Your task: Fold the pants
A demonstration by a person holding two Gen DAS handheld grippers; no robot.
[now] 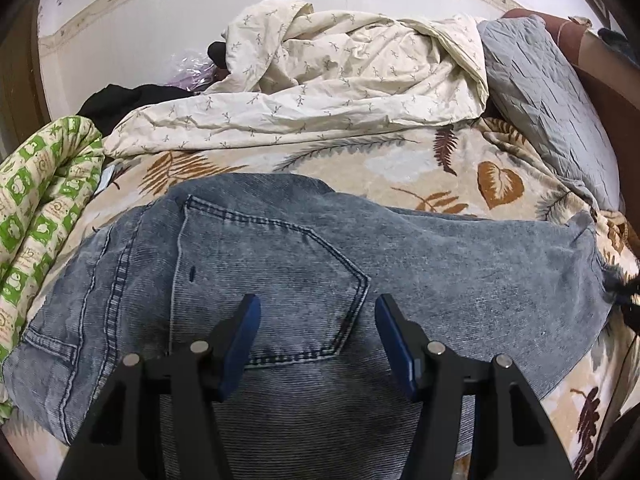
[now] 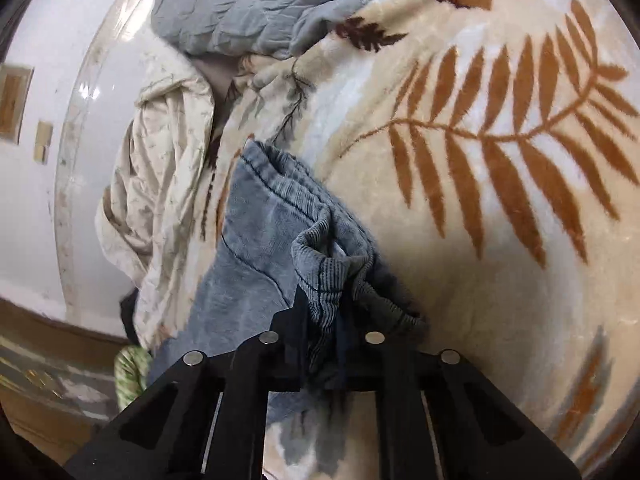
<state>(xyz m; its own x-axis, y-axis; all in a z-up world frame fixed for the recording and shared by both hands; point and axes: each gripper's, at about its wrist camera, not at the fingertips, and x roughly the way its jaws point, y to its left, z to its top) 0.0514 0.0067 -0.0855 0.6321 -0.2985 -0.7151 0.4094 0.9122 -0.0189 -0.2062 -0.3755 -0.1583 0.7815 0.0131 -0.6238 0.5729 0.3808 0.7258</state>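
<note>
The pants [image 1: 304,264], faded blue denim, lie spread across a leaf-patterned blanket [image 1: 400,168] on the bed, back pocket [image 1: 276,280] facing up. The left tool [image 1: 318,320] hangs over that pocket with its jaws parted about halfway and nothing between them. At the far leg end, the right tool [image 2: 320,320] is clamped fully onto a bunched fold of the hem [image 2: 332,276]. Beyond the pants lie a crumpled cream sheet [image 1: 320,92], a grey quilted pillow [image 1: 540,92] and a rolled green-patterned quilt [image 1: 44,208].
</note>
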